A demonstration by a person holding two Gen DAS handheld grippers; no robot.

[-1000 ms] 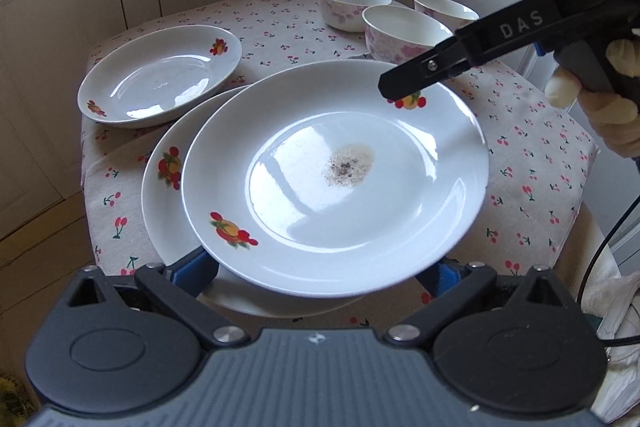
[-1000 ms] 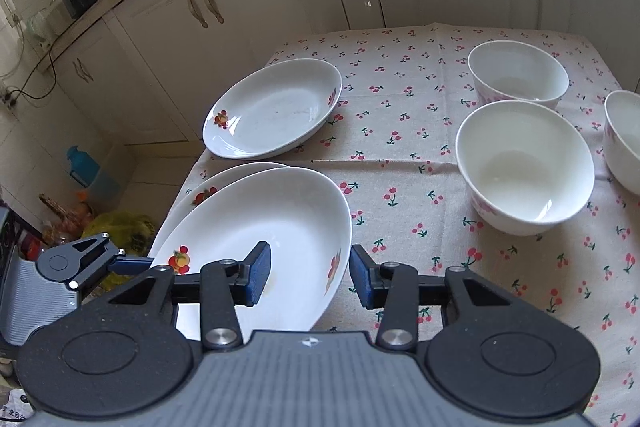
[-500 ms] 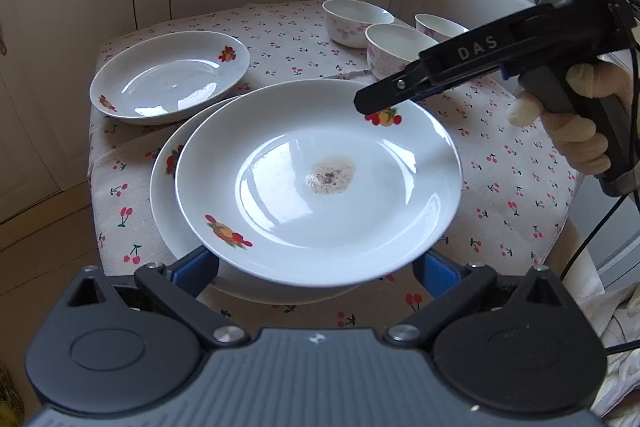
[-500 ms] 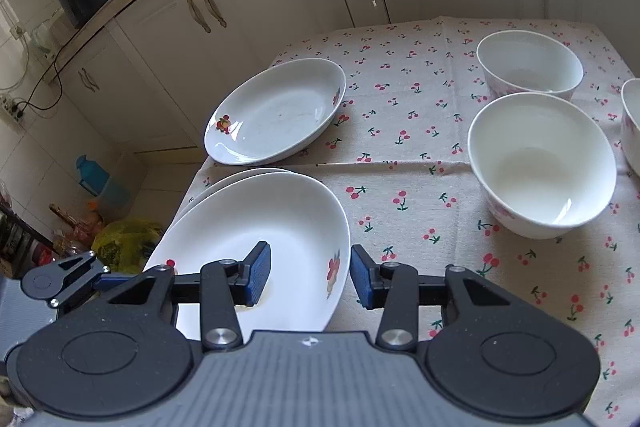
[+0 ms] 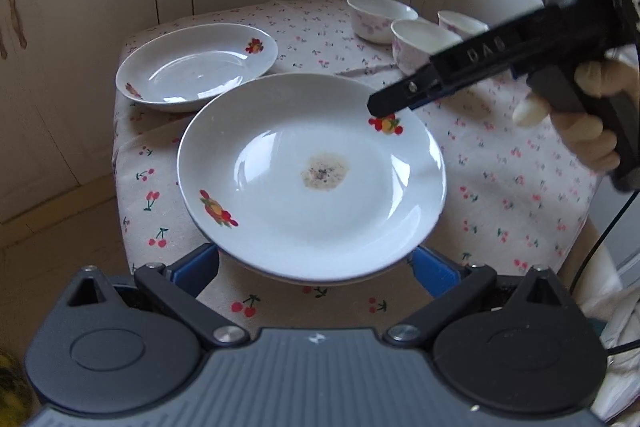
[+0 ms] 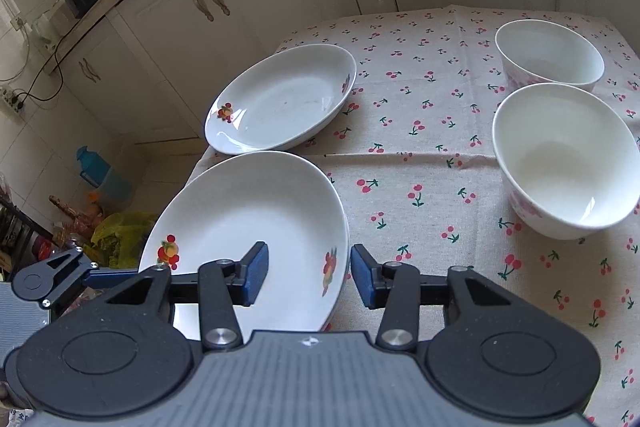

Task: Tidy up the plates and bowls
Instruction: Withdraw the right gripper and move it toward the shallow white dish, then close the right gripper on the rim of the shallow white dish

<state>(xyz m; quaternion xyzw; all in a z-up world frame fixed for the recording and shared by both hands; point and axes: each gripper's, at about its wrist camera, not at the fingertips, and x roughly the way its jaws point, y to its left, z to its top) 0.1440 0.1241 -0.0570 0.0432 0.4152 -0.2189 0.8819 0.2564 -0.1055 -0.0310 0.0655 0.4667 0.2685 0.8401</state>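
Note:
A white fruit-print plate (image 5: pixel 312 179) with a brown stain in its middle now lies stacked on a second plate whose rim barely shows (image 5: pixel 320 281); it also shows in the right wrist view (image 6: pixel 248 227). My left gripper (image 5: pixel 316 267) is open, its blue pads on either side of the plate's near rim. My right gripper (image 6: pixel 306 275) is open, its fingers straddling the plate's right rim; it shows in the left wrist view (image 5: pixel 392 103) above the far rim. Another plate (image 5: pixel 196 65) lies at the far left.
Three white bowls stand at the back right: (image 6: pixel 564 159), (image 6: pixel 548 55), (image 5: pixel 460 23). The table carries a cherry-print cloth (image 6: pixel 420 155). Cabinets stand behind the table. The table's left edge drops to the floor, where a blue jug (image 6: pixel 94 167) stands.
The stained plate has come down and now covers the plate beneath it almost fully. Both grippers have drawn back a little; the right gripper stays over the plate's rim.

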